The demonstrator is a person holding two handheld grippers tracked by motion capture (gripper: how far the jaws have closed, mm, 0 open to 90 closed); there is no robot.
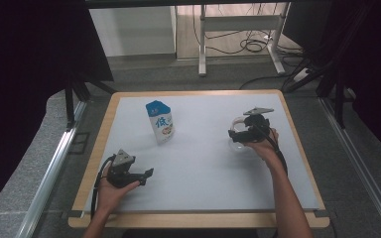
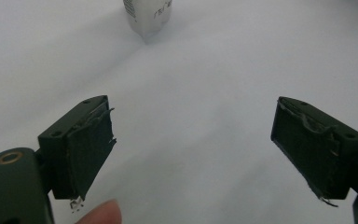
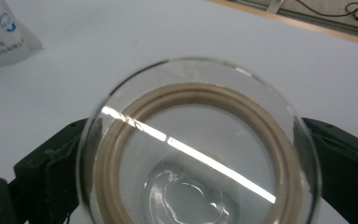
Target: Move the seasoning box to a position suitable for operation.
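- One clear round glass lid with a beige sealing ring, right side of white table, clamped between the right gripper jaws.
- Left gripper low at near-left, jaws spread wide, empty.
- Blue-and-white milk carton upright, centre-left.

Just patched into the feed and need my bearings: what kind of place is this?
Probably a lab or data-recording workspace, not a home. A wood-edged table with a white top sits between dark curtains, with loose black floor cables beyond, and a person's hand works a handheld black gripper.
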